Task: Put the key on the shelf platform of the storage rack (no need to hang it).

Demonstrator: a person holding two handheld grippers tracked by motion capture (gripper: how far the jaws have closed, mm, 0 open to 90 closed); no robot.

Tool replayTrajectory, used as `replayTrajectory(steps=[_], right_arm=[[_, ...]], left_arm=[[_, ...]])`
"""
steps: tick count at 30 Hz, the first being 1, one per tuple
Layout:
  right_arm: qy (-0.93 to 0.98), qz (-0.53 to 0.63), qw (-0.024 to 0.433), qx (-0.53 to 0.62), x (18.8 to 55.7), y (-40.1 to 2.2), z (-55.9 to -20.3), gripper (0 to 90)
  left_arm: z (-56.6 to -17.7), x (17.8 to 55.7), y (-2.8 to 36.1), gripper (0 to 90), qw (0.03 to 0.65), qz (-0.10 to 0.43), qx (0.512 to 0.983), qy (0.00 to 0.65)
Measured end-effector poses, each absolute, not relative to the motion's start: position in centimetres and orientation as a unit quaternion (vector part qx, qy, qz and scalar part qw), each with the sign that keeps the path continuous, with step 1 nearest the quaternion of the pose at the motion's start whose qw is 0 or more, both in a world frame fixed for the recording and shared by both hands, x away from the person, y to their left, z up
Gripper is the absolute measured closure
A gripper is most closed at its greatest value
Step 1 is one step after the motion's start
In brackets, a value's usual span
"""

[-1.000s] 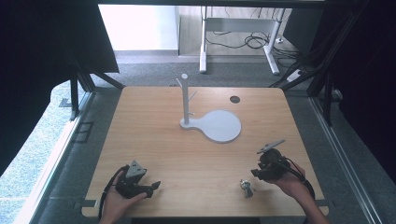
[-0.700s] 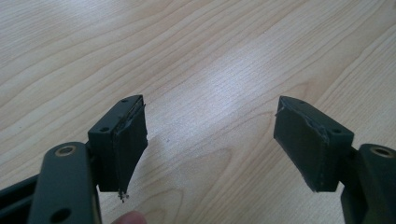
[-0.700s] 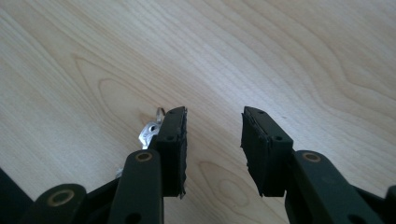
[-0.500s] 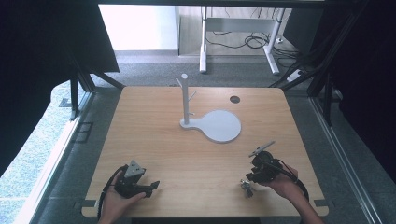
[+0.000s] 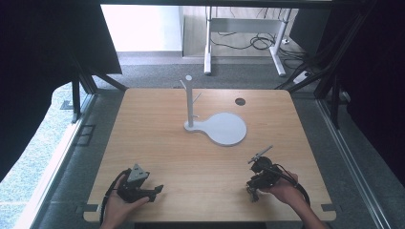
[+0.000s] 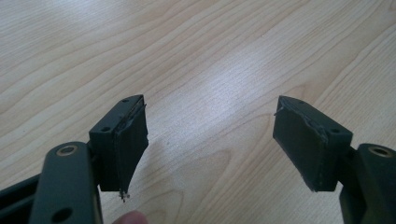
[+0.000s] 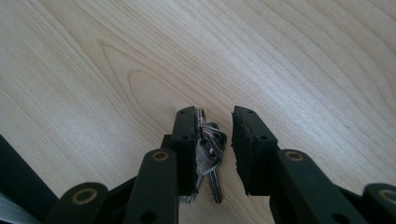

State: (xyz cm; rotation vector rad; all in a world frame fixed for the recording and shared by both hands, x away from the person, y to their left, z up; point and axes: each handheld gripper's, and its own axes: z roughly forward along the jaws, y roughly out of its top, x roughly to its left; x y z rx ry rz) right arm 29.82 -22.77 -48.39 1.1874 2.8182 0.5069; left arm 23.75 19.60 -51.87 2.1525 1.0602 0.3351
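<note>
- Overhead, a light wooden tabletop (image 5: 157, 143) with rounded corners sat on a grey carpeted floor, with dark curtains hanging at both sides.
- Near the tabletop's middle stood a white stand (image 5: 190, 102): a thin upright post with short side pegs, rising from one end of a flat white base that widened into a round disc to its right.
- A small dark round hole (image 5: 240, 101) marked the tabletop towards its far right.
- At the near left edge, a hand (image 5: 117, 207) held the left claw (image 5: 155, 191), which lay low over the wood and pointed to the right, a grey three-cornered plate on top.
- In the left gripper view, the left claw's (image 6: 210, 140) two black jaws stood wide apart, with bare wood grain between them and a fingertip just showing at the bottom edge.
- At the near right, the other hand (image 5: 284, 191) held the right claw (image 5: 252, 193) tilted down towards the tabletop, a cable looping behind it.
- In the right gripper view, the right claw's (image 7: 215, 140) jaws stood a little apart, not clamped.
- A bunch of silver keys (image 7: 208, 156) lay on the tabletop between those jaws, resting against the left-hand jaw and apart from the other.
</note>
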Motion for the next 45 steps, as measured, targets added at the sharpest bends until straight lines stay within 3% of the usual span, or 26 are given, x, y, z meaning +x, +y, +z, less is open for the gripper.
replayTrajectory(steps=[23, 45], right_arm=[[0.912, 0.143, 0.007, 0.384, 30.7, -21.6, -49.4, 78.6], [0.91, 0.138, 0.006, 0.392, 31.2, -21.1, -49.5, 77.5]], left_arm=[[-52.0, 23.8, 19.5, 26.4, 0.349, 0.126, 0.834, 0.409], [-52.0, 23.8, 19.6, 26.4, 0.349, 0.127, 0.832, 0.412]])
